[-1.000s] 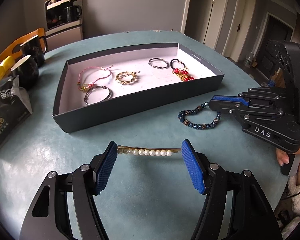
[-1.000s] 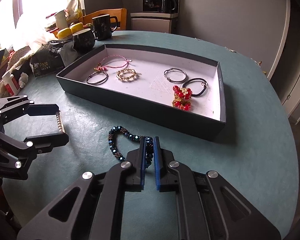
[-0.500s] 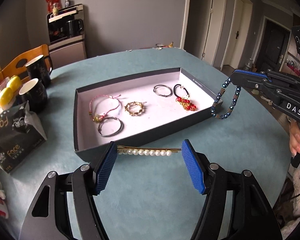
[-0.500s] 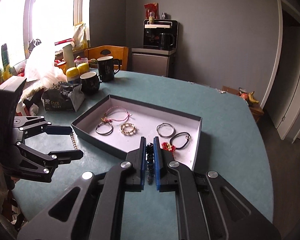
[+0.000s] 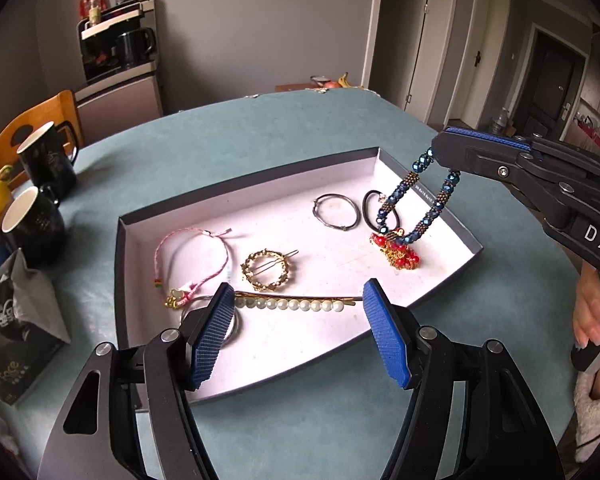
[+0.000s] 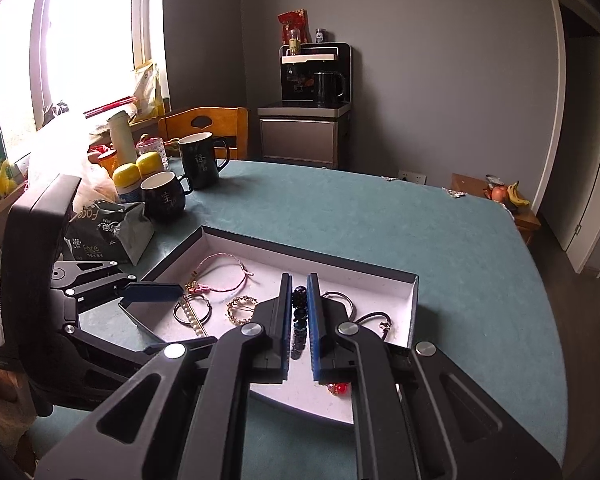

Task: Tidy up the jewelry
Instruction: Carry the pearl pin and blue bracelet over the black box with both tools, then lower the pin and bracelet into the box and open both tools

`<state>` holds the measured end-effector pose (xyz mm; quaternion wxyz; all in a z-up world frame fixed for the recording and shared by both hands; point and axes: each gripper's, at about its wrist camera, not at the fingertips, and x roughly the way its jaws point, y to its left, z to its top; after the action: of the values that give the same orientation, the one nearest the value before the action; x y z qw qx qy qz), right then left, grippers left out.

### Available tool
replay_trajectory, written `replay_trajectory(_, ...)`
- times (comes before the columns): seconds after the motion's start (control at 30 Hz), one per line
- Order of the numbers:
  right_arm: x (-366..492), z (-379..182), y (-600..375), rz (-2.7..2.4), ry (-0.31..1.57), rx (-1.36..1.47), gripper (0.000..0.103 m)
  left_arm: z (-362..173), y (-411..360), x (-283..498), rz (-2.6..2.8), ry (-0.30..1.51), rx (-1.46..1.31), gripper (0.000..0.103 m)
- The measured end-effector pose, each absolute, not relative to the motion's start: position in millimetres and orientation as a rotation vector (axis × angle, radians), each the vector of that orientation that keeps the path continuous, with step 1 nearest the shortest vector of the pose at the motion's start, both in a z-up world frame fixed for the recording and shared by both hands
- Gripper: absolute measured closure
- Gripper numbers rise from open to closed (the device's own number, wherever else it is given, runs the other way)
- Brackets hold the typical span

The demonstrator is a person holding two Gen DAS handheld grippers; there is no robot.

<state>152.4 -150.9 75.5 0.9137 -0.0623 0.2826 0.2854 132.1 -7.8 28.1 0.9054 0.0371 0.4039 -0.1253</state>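
My left gripper (image 5: 298, 306) is shut on a gold pearl hair clip (image 5: 296, 303), held by its two ends above the near part of the dark tray (image 5: 466, 258). My right gripper (image 6: 299, 316) is shut on a blue beaded bracelet (image 5: 414, 204), which hangs over the tray's right end above a red bead ornament (image 5: 398, 252). The bracelet shows between the right gripper's pads (image 6: 298, 320). In the tray lie a pink cord bracelet (image 5: 196, 256), a gold round clip (image 5: 266, 270), a grey ring (image 5: 336, 211) and a black hair tie (image 5: 370, 206).
Two black mugs (image 5: 34, 220) and a tissue pack (image 5: 12, 336) stand left of the tray on the teal table (image 5: 260, 132). A wooden chair (image 6: 208, 128) and a dispenser cabinet (image 6: 304, 128) stand behind. A hand (image 5: 592, 312) holds the right gripper.
Both grippers rose from the table and moved over the tray. The bracelet was lifted and now hangs above the tray's right end; the pearl clip now sits above the tray's near side.
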Motion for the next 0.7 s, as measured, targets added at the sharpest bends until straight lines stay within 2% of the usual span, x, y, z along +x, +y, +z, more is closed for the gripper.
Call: replay_trajectory(0.7, 191, 19, -133, 0.640, 0.745, -0.076, 0.096, -14, -1, 161, -0.321, 0.952, -0.027, 0.034)
